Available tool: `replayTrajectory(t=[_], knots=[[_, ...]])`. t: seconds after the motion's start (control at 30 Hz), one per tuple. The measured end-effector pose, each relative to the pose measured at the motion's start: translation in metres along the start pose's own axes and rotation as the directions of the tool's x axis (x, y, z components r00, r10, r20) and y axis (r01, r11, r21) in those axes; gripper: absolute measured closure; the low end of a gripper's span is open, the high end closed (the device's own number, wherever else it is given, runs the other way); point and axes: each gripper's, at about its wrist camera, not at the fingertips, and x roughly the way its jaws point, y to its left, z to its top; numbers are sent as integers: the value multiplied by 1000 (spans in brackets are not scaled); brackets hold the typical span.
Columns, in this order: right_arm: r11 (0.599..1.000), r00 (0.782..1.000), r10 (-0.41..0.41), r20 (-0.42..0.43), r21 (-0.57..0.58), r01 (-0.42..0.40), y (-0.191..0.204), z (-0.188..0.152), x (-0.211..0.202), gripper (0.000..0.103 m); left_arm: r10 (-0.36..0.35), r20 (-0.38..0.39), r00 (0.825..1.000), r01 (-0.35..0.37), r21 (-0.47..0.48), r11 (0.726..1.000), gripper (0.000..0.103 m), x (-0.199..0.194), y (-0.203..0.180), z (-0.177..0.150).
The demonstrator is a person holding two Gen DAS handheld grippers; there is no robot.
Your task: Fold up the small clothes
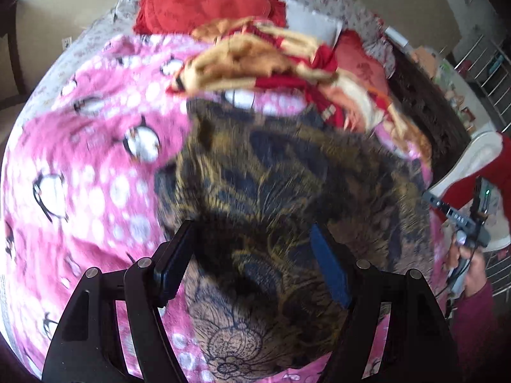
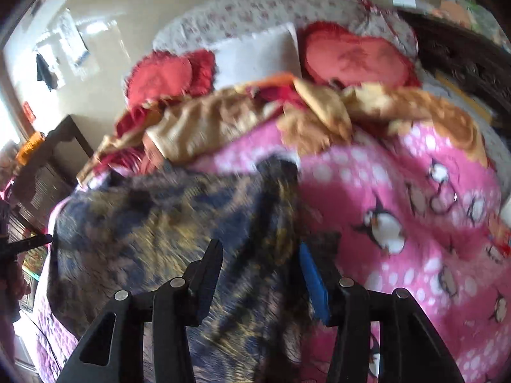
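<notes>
The dark garment lies mid-frame on the pink blanket. The left claw is spread over it, gripping nothing. The right claw is partly spread; through the blur, cloth seems to lie between but unpinched. Take matching corners, then fold evenly.
</notes>
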Motion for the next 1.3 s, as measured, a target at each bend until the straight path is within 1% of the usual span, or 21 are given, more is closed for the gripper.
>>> replayTrajectory(t=[0.03, 0.07, 0.13, 0.2, 0.27, 0.33, 0.37, 0.47, 0.53, 0.67, 0.8, 0.83, 0.87, 0.9, 0.93, 0.97, 1.0, 1.07, 1.17, 1.23, 1.3], knots=[[1000, 1000, -9, -7, -3, 9, -2, 0, 7, 84, 23, -7, 1000, -23, 5, 1000, 29, 7, -1, -4], [1000, 1000, -29, 8, -9, 29, -4, 1, 11, 88, 43, -11, 999, -43, 7, 999, 29, 14, -1, -7], [996, 996, -89, 26, 20, 89, -13, 1, 13, 89, 41, -14, 999, -41, -29, 999, 29, 13, 2, -12], [991, 1000, -18, 18, 132, 15, -26, -1, 3, 89, -1, 14, 1000, 2, -60, 998, 29, -4, 8, -21], [987, 998, 51, 44, 151, -57, -27, -15, -18, 84, -31, 36, 999, 33, -62, 998, 29, -22, 14, -32], [990, 993, 103, 49, 96, -108, -20, -36, -40, 49, -43, 48, 998, 45, -46, 998, 29, -37, 20, -48], [989, 991, 121, 47, 80, -125, -16, -46, -48, 46, -47, 42, 998, 48, -39, 998, 29, -42, 23, -56], [981, 983, 181, 0, 65, -181, -7, -79, -61, 46, -109, 16, 994, 109, -40, 993, 29, -49, 35, -81], [974, 977, 214, -16, 84, -212, -5, -98, -66, 46, -151, -11, 988, 150, -54, 987, 29, -48, 41, -96], [972, 979, 201, -41, 129, -194, -8, -127, -64, 46, -219, -52, 974, 216, -64, 974, 29, -39, 43, -115], [962, 979, 198, -48, 203, -185, -16, -135, -53, 47, -241, -57, 969, 237, -67, 969, 30, -24, 36, -116], [958, 976, 214, -41, 205, -201, -15, -135, -51, 54, -254, -69, 965, 251, -59, 966, 30, -20, 32, -116], [957, 974, 223, -39, 201, -211, -13, -135, -49, 63, -250, -76, 965, 248, -35, 968, 33, -19, 26, -116], [957, 972, 232, -47, 189, -220, -9, -134, -47, 84, -224, -81, 971, 225, 4, 974, 51, -18, 19, -116], [960, 972, 231, -53, 176, -218, -6, -134, -47, 95, -188, -94, 978, 193, 45, 980, 64, -20, 16, -118], [966, 974, 218, -55, 156, -208, -2, -132, -48, 95, -151, -107, 983, 160, 84, 984, 86, -21, 11, -118], [970, 977, 208, -49, 142, -199, 1, -130, -52, 98, -135, -109, 985, 146, 105, 984, 86, -25, 9, -117], [974, 980, 197, -35, 121, -192, 2, -129, -63, 99, -131, -98, 987, 143, 125, 982, 89, -38, 10, -115], [983, 986, 167, -11, 80, -166, 1, -125, -87, 99, -87, -65, 994, 98, 181, 979, 91, -62, 11, -115], [985, 987, 161, -9, 61, -161, 0, -123, -99, 99, -53, -63, 997, 64, 200, 978, 91, -68, 13, -118], [992, 992, 123, -27, 34, -122, -1, -126, -101, 100, -31, -58, 998, 43, 205, 978, 91, -65, 17, -125]])
